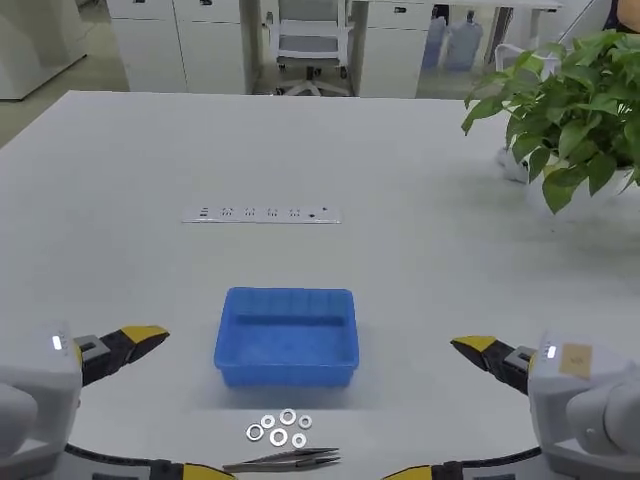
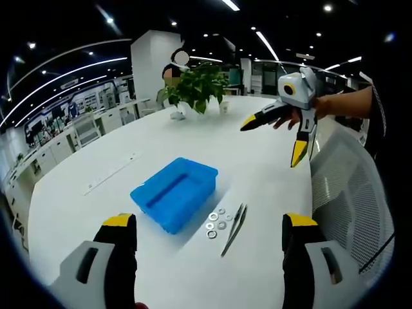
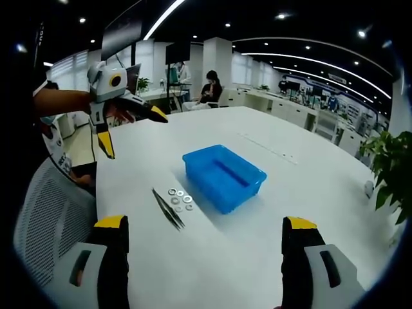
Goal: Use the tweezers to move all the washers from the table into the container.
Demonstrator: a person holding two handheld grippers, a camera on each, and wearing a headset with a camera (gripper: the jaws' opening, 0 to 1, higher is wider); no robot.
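The little shiny washers (image 1: 280,428) lie in a bunch on the white table (image 1: 420,260), just in front of the blue container (image 1: 287,375). The tweezers (image 1: 283,459) lie flat right beside the washers, on the near side. The left gripper (image 2: 209,224) and the right gripper (image 3: 206,224) have their jaws spread wide and hold nothing.

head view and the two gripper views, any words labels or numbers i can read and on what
None can be read.
Power strip: small marks beside the sockets, too small to read.
Tan sticker on the right tool: blurred, no letters to make out.
Blue container: no print to be seen.
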